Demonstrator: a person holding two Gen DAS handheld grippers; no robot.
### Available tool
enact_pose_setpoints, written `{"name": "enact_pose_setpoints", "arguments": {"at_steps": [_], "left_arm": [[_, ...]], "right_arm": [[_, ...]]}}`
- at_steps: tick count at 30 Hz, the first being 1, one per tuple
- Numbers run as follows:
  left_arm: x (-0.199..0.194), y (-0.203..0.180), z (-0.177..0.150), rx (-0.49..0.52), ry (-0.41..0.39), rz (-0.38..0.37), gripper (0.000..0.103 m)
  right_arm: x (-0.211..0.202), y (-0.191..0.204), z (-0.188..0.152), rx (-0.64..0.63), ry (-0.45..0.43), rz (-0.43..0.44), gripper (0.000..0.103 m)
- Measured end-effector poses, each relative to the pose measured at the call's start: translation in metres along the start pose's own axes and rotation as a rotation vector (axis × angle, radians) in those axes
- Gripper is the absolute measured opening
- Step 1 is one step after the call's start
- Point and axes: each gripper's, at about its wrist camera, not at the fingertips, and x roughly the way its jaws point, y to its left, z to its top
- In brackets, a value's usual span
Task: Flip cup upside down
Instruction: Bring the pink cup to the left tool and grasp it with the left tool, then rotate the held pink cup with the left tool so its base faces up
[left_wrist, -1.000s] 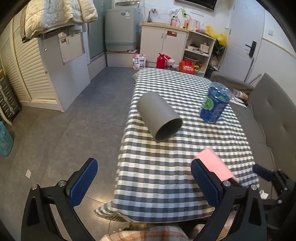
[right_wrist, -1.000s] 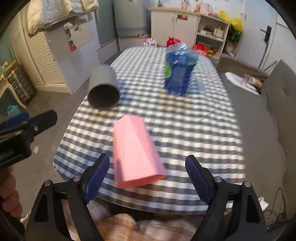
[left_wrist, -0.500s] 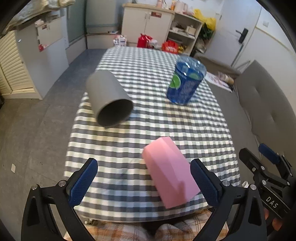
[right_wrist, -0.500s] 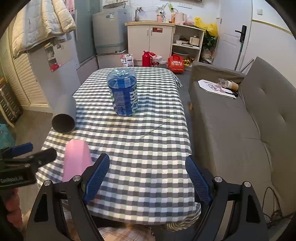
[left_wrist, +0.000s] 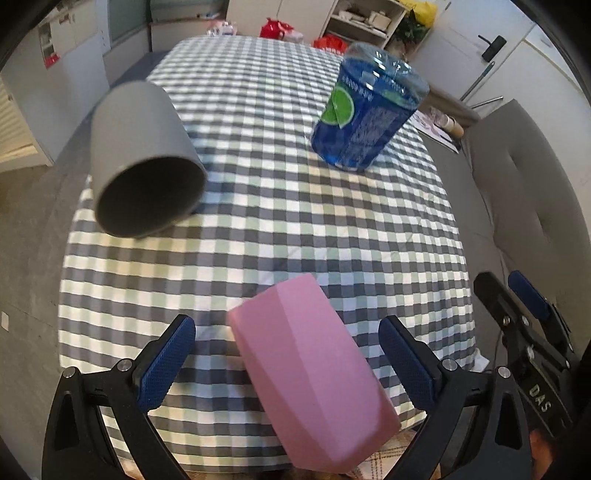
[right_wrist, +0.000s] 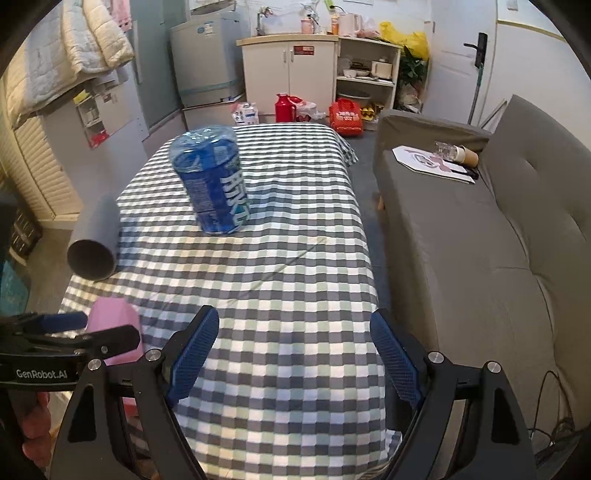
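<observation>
We see the left claw (left_wrist: 286, 354) low in the frame of its own view, its blue-padded fingers (left_wrist: 166, 363) spread wide and released, reaching over the near edge of the checked worktop (left_wrist: 295, 206). Between those fingers lies the pink cup (left_wrist: 314, 376) on its side, touching neither pad as far as we can tell; its long axis runs from frame centre down toward the lower right, the narrower closed end pointing up and away, the wider end hanging past the worktop's near edge. At upper left a grey cup (left_wrist: 142, 158) also lies on its side, its open mouth turned toward the camera. At upper right a blue bottle (left_wrist: 365, 114) stands on the cloth, well apart from both cups.

In the right wrist view, the left claw shows at the lower left edge with the pink cup (right_wrist: 112, 325) partly hidden behind it. The right claw (right_wrist: 291, 354) sits at bottom centre, fingers (right_wrist: 194, 354) parted and released, holding nothing, over bare checked cloth. The blue bottle (right_wrist: 216, 184) stands upright at centre left, and a grey sofa (right_wrist: 480, 258) fills the right of the frame.
</observation>
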Motion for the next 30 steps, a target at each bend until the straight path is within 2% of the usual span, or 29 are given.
{"name": "enact_pose_setpoints", "arguments": {"at_steps": [1, 3, 4, 5, 11, 22, 27, 30], "left_arm": [[0.001, -0.001, 0.000, 0.001, 0.007, -0.013, 0.100], [0.003, -0.002, 0.001, 0.006, 0.021, -0.030, 0.086], [0.006, -0.004, 0.001, 0.014, 0.044, -0.031, 0.076], [0.008, -0.004, 0.002, 0.016, 0.053, -0.027, 0.071], [-0.002, 0.000, 0.002, 0.009, 0.039, -0.055, 0.067], [-0.049, -0.014, 0.003, 0.118, -0.144, -0.050, 0.058], [-0.056, -0.024, -0.012, 0.172, -0.165, -0.038, 0.057], [-0.053, -0.028, -0.022, 0.182, -0.151, -0.048, 0.057]], "right_arm": [[0.000, -0.002, 0.000, 0.012, -0.010, -0.005, 0.084], [-0.001, -0.005, 0.001, 0.029, -0.026, 0.001, 0.084], [-0.002, -0.006, 0.001, 0.031, -0.033, -0.001, 0.084], [-0.002, -0.006, 0.002, 0.031, -0.039, -0.006, 0.084], [-0.006, -0.004, 0.002, 0.038, -0.048, -0.012, 0.084], [-0.022, 0.000, 0.000, 0.039, -0.064, -0.006, 0.084], [-0.030, -0.001, -0.001, 0.041, -0.076, -0.007, 0.084], [-0.035, -0.002, -0.001, 0.041, -0.084, -0.005, 0.084]]}}
